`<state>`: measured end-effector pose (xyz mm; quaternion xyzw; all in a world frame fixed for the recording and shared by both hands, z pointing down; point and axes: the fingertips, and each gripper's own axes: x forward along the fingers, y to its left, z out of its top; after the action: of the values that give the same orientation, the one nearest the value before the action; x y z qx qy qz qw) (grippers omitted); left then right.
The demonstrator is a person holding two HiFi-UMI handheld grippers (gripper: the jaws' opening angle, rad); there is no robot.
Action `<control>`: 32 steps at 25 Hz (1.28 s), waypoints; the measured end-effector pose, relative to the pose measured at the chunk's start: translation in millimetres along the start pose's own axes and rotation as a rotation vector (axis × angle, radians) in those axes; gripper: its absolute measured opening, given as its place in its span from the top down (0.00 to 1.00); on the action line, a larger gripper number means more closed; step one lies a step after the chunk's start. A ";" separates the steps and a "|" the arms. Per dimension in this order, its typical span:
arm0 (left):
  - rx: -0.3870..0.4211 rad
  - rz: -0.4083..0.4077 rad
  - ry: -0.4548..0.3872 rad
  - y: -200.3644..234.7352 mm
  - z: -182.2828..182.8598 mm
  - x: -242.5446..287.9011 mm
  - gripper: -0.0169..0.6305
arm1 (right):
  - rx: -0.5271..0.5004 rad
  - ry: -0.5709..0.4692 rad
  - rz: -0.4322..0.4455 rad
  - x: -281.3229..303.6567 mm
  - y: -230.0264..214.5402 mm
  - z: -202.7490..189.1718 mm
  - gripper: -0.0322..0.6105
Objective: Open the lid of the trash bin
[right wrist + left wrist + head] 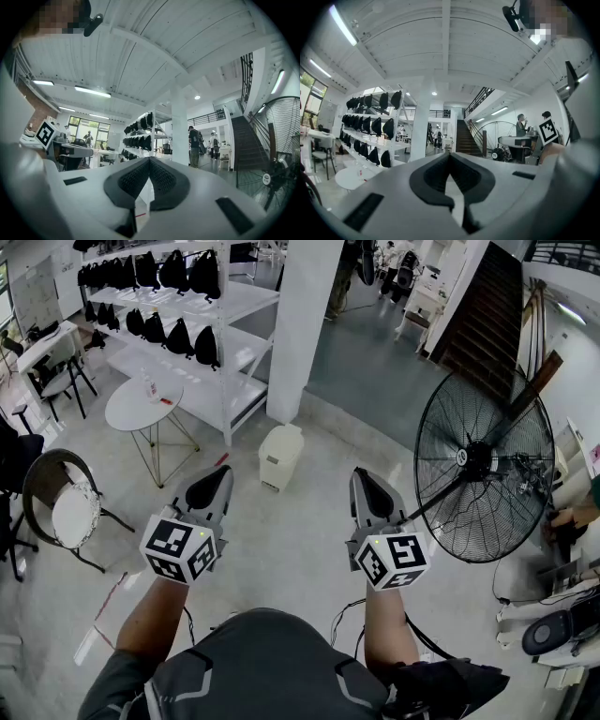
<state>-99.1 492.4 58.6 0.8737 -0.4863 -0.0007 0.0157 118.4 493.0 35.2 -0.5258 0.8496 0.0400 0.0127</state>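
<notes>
Bin [280, 457]: small, cream-white, boxy; lid [284, 434] down flat. Upright on the floor [291, 549] at the foot of the pillar [305, 324], just beside the shelf [202, 324] corner. Ahead of both tools and between them, well apart from each.

Left tool [216, 476] [450, 158]: aloft, jaw tips pressed together, nothing pinched, nothing touched.

Right tool [366, 478] [149, 161]: aloft, jaw tips likewise together, empty; fan [483, 465] near its right side.

Grey floor [281, 549]; white shelving [234, 306], pillar [305, 324], round table [141, 404]; large fan [483, 470].
</notes>
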 end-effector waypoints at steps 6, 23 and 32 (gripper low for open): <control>0.001 0.001 0.014 2.3 -4.8 -1.5 0.96 | -0.011 0.012 -0.012 -1.4 0.6 -4.4 0.91; -0.021 -0.039 0.007 17.9 -4.4 -18.4 0.96 | 0.017 -0.013 -0.037 -4.3 19.1 2.6 0.91; -0.044 -0.111 0.001 58.7 -13.1 -33.4 0.96 | 0.016 0.012 -0.067 22.2 52.0 -9.1 0.91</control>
<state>-166.3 490.3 72.8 0.8988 -0.4368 -0.0120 0.0352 62.2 495.5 45.6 -0.5540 0.8319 0.0296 0.0135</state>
